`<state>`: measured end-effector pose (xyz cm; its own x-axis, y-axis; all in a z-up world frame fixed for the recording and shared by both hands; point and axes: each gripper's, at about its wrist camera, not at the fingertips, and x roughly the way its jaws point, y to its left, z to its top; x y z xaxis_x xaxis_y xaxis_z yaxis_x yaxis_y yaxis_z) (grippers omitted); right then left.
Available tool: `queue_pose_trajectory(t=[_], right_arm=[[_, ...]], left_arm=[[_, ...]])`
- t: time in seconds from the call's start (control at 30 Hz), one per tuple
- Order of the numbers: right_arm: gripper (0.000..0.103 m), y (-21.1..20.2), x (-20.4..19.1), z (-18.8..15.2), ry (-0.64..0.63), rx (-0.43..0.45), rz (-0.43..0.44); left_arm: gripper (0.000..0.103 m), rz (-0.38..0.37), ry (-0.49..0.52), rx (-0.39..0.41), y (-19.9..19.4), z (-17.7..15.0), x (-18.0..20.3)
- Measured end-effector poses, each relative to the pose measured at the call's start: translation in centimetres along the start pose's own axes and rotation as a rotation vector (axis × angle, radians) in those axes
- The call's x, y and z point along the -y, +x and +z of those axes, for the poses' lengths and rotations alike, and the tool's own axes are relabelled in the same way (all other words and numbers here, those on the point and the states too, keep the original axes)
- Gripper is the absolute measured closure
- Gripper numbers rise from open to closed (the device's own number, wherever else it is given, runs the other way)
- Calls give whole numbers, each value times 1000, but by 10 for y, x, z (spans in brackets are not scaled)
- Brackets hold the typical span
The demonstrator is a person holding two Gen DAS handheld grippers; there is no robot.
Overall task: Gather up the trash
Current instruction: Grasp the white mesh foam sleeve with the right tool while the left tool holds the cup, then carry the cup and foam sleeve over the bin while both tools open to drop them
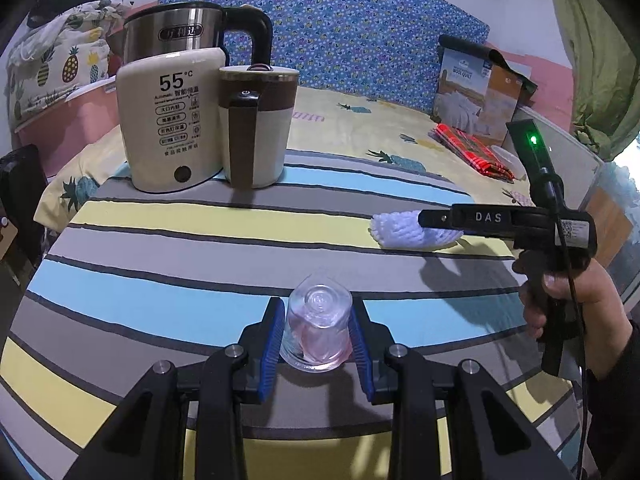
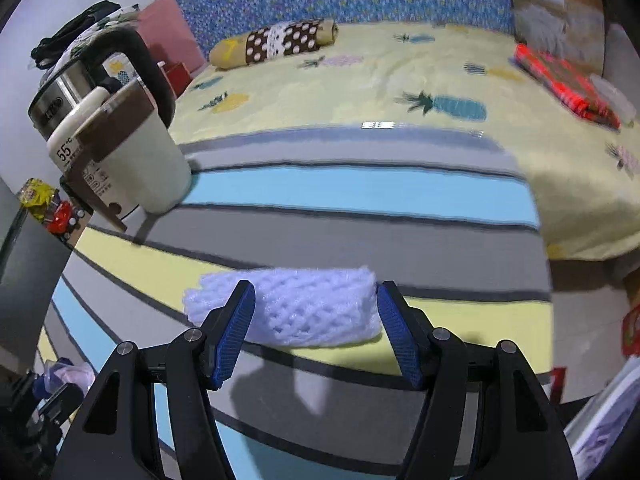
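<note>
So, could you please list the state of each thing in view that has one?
Left tool: shut on the clear plastic cup.
Clear plastic cup: lying on its side.
Right tool: open, straddling the white foam net.
White foam net: lying flat, ungripped.
Mug: upright, lid on.

The right tool [image 1: 430, 218] is covering the middle of the foam fruit net [image 1: 404, 232]; motion blur is smearing the red plaid cloth [image 2: 568, 84].

Left gripper [image 1: 317, 334]: black linkage arms, silver pivot screws, blue ribbed finger pads [image 1: 273, 346]. Right gripper [image 2: 316, 330]: same build; white "DAS" lettering, green LED, black cable, QR label. Right hand [image 1: 576, 300]: bare skin, dark sleeve.
</note>
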<state>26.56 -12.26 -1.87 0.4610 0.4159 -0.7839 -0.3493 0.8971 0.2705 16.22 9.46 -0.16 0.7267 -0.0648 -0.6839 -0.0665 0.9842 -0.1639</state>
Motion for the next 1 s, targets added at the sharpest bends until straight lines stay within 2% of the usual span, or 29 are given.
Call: queue_pose_trajectory(t=[0.03, 0.1, 0.17, 0.27, 0.43, 0.7, 1.0], right_arm=[[39, -2, -1, -3, 2, -1, 6], [52, -4, -5, -5, -7, -4, 12], [78, -9, -11, -9, -31, -5, 16], [88, -16, -23, -17, -73, -2, -4], [89, -30, -22, -24, -77, 10, 10], [90, -65, -18, -41, -83, 77, 6], [90, -108, 3, -74, -24, 153, -3]], left_arm=[[70, 0, 1, -1, 0, 0, 0], [70, 2, 5, -4, 1, -1, 2], [70, 3, 11, -5, 1, -2, 5], [70, 7, 21, -3, -1, -3, 10], [70, 10, 32, 9, -6, -5, 13], [70, -7, 46, 23, -12, -7, 20], [70, -71, 114, 18, -14, -15, 61]])
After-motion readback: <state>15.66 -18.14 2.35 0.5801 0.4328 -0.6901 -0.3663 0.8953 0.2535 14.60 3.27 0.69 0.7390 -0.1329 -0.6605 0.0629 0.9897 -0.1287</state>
